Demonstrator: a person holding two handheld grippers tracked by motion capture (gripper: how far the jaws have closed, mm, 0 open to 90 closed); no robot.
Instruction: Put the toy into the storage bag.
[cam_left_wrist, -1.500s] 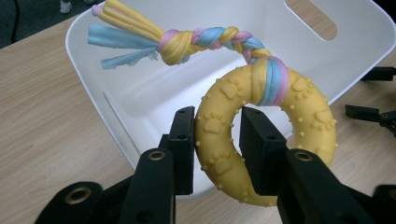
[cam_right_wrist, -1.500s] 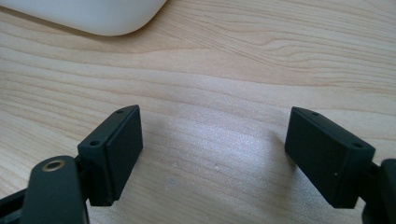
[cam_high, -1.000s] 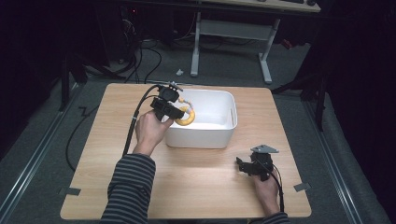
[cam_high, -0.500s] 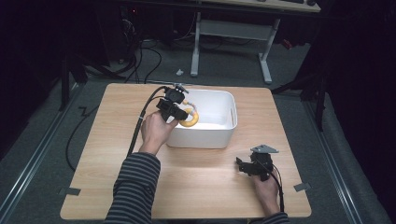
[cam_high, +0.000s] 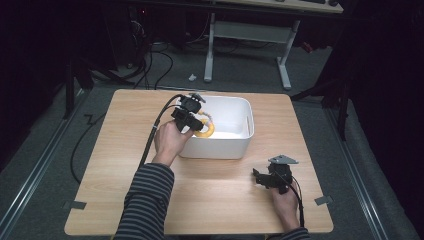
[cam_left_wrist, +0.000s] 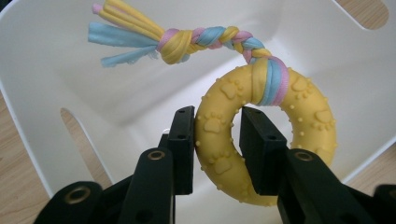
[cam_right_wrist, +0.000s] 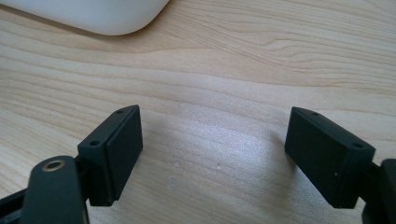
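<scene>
Bright overhead light falls on the wooden table (cam_high: 215, 200); everything around the table sinks into darkness. Close views are sharp, with soft shadows on the table.

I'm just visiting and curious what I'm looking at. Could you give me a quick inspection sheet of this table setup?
Surface: wooden table, bare wood around the work.
Job's things: yellow ring toy with a braided rope tail, held over the white tub.
Clutter: nothing seen.
Claws: left claw shut on the ring toy; right claw open over bare wood, holding nothing.
Cables: black cable trails from the left claw.
Surroundings: dark room, grey floor, desk legs behind.
</scene>
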